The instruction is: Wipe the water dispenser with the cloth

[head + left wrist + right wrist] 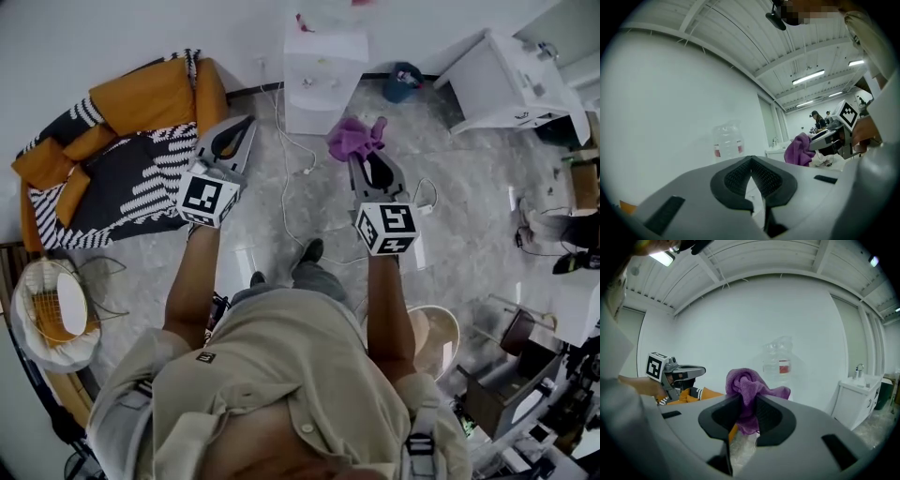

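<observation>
Holding: purple cloth [354, 138], clamped in right hand-held gripper [743, 405]; left hand-held gripper [751, 177] closed, empty. Water dispenser [323, 75] ahead, apart. Advice: press cloth flat on casing, even strokes.

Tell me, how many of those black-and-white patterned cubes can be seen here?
2. One cube sits on the left gripper, near the orange sofa; the other cube on the right gripper, which grips the purple cloth. None looks hidden.
</observation>
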Available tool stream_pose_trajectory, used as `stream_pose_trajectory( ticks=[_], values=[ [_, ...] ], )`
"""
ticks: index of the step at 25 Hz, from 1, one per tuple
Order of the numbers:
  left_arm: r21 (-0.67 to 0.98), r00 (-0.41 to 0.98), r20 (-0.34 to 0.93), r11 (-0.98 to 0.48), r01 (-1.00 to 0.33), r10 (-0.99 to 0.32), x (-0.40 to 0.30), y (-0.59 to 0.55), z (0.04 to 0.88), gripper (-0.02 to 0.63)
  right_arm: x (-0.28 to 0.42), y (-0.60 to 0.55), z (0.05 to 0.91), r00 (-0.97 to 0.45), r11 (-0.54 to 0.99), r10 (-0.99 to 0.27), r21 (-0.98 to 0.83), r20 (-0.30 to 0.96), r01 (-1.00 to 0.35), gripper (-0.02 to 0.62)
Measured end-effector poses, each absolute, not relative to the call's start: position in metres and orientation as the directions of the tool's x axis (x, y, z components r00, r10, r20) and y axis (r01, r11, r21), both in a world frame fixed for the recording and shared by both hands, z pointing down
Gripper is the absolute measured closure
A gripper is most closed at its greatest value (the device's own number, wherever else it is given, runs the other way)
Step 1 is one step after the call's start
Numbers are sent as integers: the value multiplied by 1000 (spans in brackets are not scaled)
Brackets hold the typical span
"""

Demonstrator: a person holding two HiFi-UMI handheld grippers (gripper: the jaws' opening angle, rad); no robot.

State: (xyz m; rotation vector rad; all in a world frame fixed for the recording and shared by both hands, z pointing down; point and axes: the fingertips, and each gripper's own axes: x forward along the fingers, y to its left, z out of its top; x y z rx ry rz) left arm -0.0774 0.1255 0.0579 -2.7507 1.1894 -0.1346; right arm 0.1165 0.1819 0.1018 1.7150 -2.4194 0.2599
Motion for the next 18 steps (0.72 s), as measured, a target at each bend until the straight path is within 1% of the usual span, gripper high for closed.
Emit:
stream_pose_trajectory(
  ticks=[4, 9, 13, 18],
  values=[
    [-175, 661, 38, -656, -734, -749, -51, 90, 69, 591, 140, 143, 117, -357, 355, -901, -56, 248, -933, 494],
    [-174, 648, 55, -647, -743, -759, -32, 59, 73, 591, 153, 104, 129, -373, 368, -890, -70, 263, -927, 494],
    [-187, 641, 69, -641, -744, -764, -41, 29, 84, 591, 147, 73, 139, -360, 351, -889, -83, 281, -933, 494],
    [-132, 668, 85, -673, -728, -739, -59, -18, 111, 591, 129, 34, 151, -305, 298, -905, -67, 298, -952, 494]
  ],
)
